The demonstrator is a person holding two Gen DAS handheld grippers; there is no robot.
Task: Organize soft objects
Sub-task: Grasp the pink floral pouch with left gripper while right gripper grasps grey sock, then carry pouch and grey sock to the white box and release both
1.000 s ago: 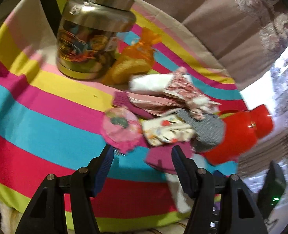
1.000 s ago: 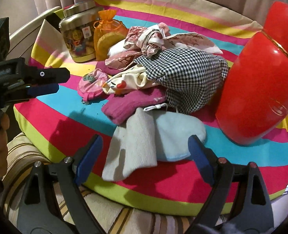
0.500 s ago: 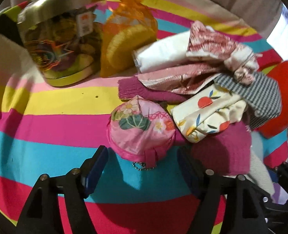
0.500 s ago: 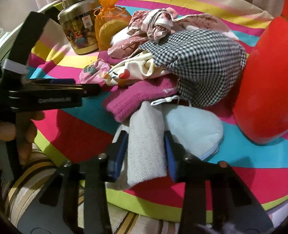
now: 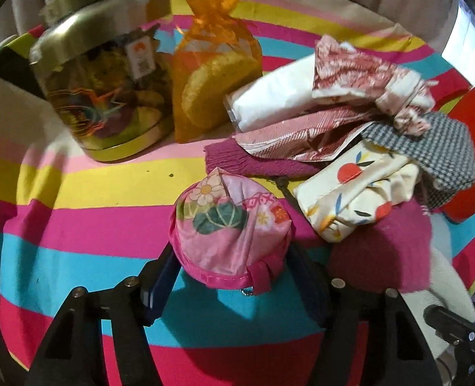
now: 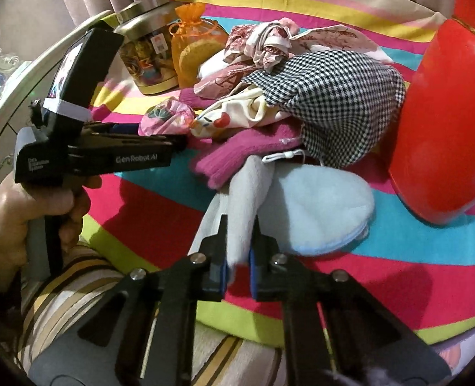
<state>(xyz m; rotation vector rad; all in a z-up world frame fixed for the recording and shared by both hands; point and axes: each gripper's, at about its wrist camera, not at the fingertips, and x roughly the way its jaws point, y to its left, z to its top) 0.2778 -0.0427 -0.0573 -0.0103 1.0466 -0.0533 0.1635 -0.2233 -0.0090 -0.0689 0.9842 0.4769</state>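
A pink floral pouch (image 5: 231, 225) lies on the striped tablecloth (image 5: 92, 225). My left gripper (image 5: 231, 257) straddles it, jaws closing, pads touching both sides. The right wrist view shows that left gripper (image 6: 176, 141) beside the pouch (image 6: 166, 117). My right gripper (image 6: 239, 257) is closing on a pale grey knitted cloth (image 6: 247, 193), which is pinched between its pads at the near table edge. Behind it lie a pale blue round pad (image 6: 324, 206), a magenta knit (image 6: 237, 157), a checked cloth (image 6: 334, 96) and a fruit-print cloth (image 5: 356, 193).
A metal-lidded jar (image 5: 102, 90) and an orange mesh bag (image 5: 211, 74) stand at the back left. A big red container (image 6: 446, 128) stands at the right. A person's hand (image 6: 28, 212) holds the left gripper's handle. A striped cushion (image 6: 76, 289) lies below the table edge.
The left gripper swung in and down over the pink pouch, which now fills the gap between its jaws. The right gripper's jaws closed from wide open onto the grey cloth.
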